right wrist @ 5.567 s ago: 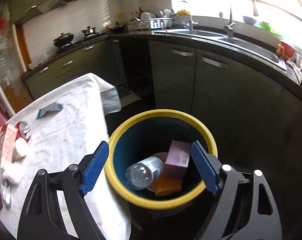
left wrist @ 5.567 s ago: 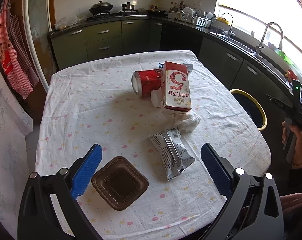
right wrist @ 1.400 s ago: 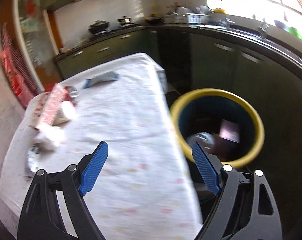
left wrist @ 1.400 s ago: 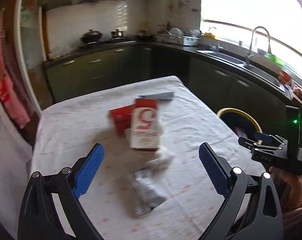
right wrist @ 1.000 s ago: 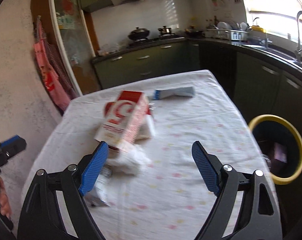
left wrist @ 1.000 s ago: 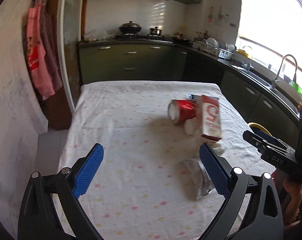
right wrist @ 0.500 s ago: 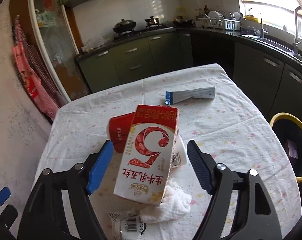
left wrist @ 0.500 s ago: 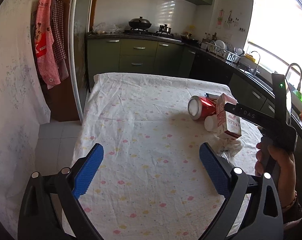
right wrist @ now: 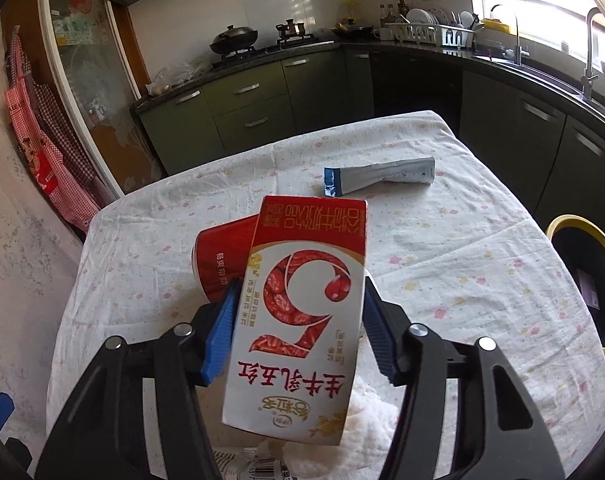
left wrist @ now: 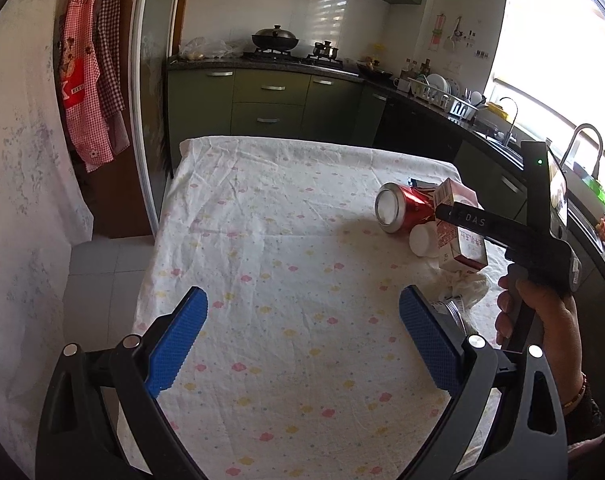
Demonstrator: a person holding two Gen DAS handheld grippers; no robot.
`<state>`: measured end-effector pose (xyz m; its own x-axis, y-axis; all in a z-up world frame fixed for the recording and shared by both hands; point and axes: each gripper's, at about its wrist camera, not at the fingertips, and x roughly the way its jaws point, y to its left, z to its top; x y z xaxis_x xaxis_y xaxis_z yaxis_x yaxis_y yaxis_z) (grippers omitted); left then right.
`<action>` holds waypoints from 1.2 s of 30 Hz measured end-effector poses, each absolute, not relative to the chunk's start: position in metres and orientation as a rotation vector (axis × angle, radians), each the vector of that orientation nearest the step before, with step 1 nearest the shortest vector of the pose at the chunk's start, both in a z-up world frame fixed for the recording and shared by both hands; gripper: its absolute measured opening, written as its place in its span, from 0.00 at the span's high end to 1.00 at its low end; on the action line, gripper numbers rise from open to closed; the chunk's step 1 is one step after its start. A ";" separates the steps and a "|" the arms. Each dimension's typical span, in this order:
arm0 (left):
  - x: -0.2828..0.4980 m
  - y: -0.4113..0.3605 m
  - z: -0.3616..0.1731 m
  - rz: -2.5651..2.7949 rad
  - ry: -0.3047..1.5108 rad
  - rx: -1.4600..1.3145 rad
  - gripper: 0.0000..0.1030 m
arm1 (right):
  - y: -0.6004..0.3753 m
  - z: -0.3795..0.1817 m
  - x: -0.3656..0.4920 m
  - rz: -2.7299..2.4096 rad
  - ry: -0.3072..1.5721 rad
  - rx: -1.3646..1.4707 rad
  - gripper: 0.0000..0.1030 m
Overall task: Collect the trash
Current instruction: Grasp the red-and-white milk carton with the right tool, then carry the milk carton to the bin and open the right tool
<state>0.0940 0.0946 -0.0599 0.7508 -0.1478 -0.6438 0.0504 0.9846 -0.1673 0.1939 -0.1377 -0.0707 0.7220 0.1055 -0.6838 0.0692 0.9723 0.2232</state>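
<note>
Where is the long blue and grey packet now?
In the right wrist view the packet lies flat on the tablecloth, apart, behind the milk carton towards the far right corner.

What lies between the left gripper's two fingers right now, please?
Only bare tablecloth, as the left wrist view shows; the left gripper is open and the trash lies off to its right.

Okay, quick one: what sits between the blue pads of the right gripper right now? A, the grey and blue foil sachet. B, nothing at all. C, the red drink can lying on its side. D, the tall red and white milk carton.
D: in the right wrist view the blue pads of the right gripper flank the tall red and white milk carton, having just been closing on it; the red drink can lies behind, the grey and blue foil sachet farther back.
</note>
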 end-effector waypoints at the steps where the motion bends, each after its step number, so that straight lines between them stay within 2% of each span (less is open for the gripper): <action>1: 0.094 0.095 -0.061 -0.108 0.716 -0.144 0.08 | -0.139 -0.070 0.193 0.034 0.767 0.255 0.52; 19: 0.093 0.058 -0.050 -0.128 0.715 -0.081 0.08 | -0.189 -0.006 0.136 0.120 0.603 0.291 0.52; 27: 0.107 0.013 -0.051 -0.187 0.733 -0.036 0.08 | -0.322 -0.002 0.104 -0.108 0.549 0.325 0.51; 31: 0.119 -0.013 -0.052 -0.213 0.737 -0.015 0.08 | -0.398 -0.019 0.100 -0.258 0.600 0.343 0.51; 36: 0.135 -0.044 -0.056 -0.249 0.761 -0.006 0.08 | -0.447 -0.047 0.113 -0.330 0.695 0.340 0.51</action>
<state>0.1347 -0.0441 -0.0561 0.6965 -0.2253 -0.6813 0.2209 0.9707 -0.0951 0.1126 -0.4468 -0.0474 0.7208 -0.1810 -0.6691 0.4038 0.8943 0.1931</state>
